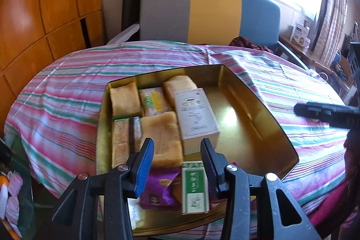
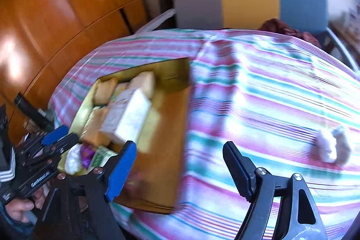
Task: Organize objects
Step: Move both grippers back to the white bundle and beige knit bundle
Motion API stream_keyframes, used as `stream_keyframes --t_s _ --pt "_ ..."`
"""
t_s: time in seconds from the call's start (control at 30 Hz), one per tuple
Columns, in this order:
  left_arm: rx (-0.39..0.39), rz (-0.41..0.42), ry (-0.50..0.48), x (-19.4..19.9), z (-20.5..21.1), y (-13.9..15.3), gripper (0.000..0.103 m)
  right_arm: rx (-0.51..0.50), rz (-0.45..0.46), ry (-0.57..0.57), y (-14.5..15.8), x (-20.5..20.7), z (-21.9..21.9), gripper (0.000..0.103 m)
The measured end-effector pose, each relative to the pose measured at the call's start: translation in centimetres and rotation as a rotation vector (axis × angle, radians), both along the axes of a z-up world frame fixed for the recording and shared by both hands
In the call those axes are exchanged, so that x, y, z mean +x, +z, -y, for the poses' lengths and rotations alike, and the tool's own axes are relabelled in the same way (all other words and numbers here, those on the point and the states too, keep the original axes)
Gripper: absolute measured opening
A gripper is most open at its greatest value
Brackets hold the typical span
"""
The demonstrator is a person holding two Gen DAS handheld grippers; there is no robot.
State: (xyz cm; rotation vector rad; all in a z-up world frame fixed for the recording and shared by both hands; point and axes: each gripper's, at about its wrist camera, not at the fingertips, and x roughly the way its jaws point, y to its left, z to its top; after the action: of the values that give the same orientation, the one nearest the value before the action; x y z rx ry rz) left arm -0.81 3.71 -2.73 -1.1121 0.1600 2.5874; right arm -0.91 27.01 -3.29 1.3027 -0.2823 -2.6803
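Observation:
A gold tin (image 1: 254,118) lies on the striped tablecloth and holds several tan wrapped cakes (image 1: 162,134), a white box (image 1: 195,116), a green box (image 1: 194,188) and a purple packet (image 1: 162,190). My left gripper (image 1: 177,150) is open and empty, above the tin's near end over the purple packet and green box. My right gripper (image 2: 180,154) is open and empty, over the tablecloth right of the tin (image 2: 166,150); this view is blurred. The left gripper also shows in the right wrist view (image 2: 58,138). A small white wrapped item (image 2: 333,147) lies on the cloth at the right.
A grey, yellow and blue chair (image 1: 209,12) stands behind the table. Orange wooden cabinets (image 1: 45,6) fill the left. A dark red cloth (image 1: 247,42) lies at the table's far edge. Clutter sits on a side counter (image 1: 315,53) at the right.

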Motion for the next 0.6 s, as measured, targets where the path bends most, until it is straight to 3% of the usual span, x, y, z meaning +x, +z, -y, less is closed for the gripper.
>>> stream_keyframes --t_s 0.4,0.6 --pt "-0.019 -0.011 -0.16 -0.1 -6.2 0.9 0.043 0.049 -0.008 -0.325 1.7 1.3 -13.8 0.085" --pt "0.004 0.002 -0.274 0.0 -11.0 1.6 0.043 0.043 -0.02 -0.611 0.2 2.8 -23.1 0.086"
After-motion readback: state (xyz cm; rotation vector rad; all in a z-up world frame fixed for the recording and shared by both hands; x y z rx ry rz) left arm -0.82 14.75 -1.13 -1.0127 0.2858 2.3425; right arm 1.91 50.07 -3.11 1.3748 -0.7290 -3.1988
